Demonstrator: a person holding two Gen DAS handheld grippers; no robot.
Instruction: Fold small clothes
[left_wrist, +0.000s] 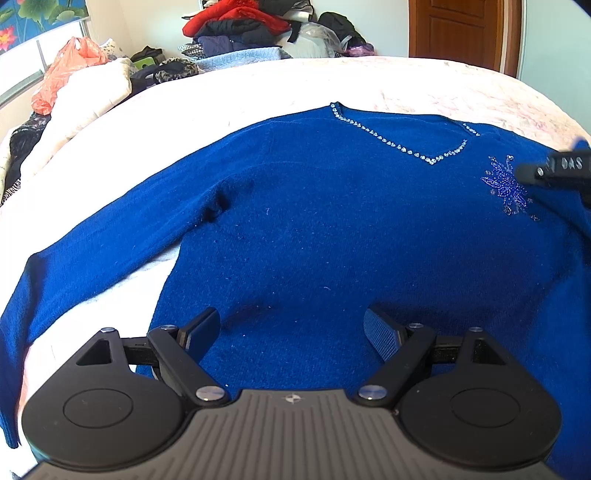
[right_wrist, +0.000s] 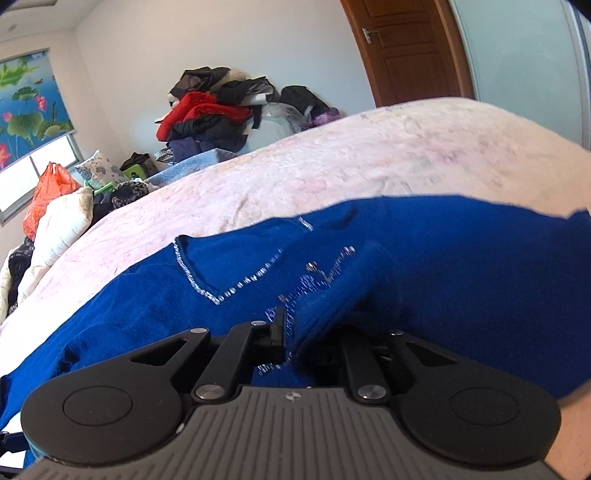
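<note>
Pale pink bedding (left_wrist: 424, 85) supports the blue sweater (left_wrist: 314, 221), laid flat and front up, one sleeve extended to the left. Left gripper (left_wrist: 291, 330) hovers over the lower body panel, jaws spread wide and empty. Right gripper (right_wrist: 295, 332) is closed on a bunched fold of sweater, apparently near the beaded flower motif (left_wrist: 508, 186).

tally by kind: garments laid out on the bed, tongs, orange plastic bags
Blue sweater spread on the bed: 1
Tongs: 2, left tongs open over the sweater, right tongs shut on a bunch of its fabric
Orange plastic bag: 1
Total: 4
</note>
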